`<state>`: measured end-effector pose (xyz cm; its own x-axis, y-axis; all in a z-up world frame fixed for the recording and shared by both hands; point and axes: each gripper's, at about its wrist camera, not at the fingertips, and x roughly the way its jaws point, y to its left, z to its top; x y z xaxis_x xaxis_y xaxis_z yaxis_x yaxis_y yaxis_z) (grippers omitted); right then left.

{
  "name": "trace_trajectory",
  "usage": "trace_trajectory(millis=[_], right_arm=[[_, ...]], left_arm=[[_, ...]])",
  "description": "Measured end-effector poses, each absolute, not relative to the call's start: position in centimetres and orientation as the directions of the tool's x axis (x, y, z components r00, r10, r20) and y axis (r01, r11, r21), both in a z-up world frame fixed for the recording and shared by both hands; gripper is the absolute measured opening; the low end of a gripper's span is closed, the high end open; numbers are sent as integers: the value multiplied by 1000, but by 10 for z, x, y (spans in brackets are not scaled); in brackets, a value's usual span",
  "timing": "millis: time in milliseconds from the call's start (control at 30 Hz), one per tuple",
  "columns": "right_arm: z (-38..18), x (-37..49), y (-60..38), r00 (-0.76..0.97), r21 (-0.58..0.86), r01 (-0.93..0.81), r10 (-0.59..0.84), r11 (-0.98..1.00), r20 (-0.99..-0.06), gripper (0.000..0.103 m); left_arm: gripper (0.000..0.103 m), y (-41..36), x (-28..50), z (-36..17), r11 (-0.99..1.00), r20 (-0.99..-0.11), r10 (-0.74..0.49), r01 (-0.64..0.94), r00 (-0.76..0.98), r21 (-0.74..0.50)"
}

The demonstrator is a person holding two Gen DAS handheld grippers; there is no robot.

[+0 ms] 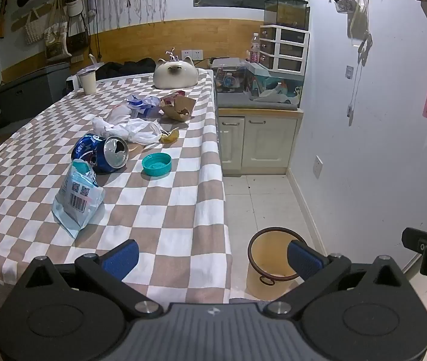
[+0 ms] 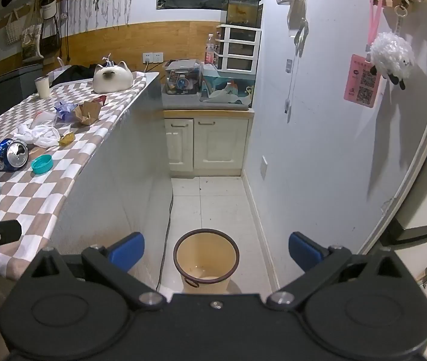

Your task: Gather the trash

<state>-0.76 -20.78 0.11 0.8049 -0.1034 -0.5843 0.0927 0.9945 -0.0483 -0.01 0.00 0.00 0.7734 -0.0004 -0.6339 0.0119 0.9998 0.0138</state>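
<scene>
Trash lies on the checkered tablecloth [image 1: 168, 210]: a light blue snack wrapper [image 1: 76, 198], a crushed blue can [image 1: 102, 153], a teal lid [image 1: 156, 164], white plastic bags [image 1: 129, 128], a banana peel [image 1: 169, 136], a brown paper box [image 1: 179, 106] and a blue wrapper [image 1: 142, 103]. A beige bin [image 1: 273, 258] stands on the floor by the table; it also shows in the right wrist view [image 2: 207, 257]. My left gripper [image 1: 212, 257] is open and empty over the table's near edge. My right gripper [image 2: 215, 252] is open and empty above the bin.
A cat-shaped ceramic piece [image 1: 175, 73] and a white cup [image 1: 88, 81] stand at the table's far end. A cream cabinet [image 1: 252, 141] with boxes and a fish tank closes the aisle. The wall [image 1: 379, 150] is close on the right.
</scene>
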Motion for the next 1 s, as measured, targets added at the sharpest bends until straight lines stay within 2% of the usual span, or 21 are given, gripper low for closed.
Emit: trace_trajectory(millis=[1000], right_arm=[[1,-7,-207,803,-47,93,-103,995,-588,103]], left_arm=[[103,0,0,0,1000,-634,-1,12,773,13]])
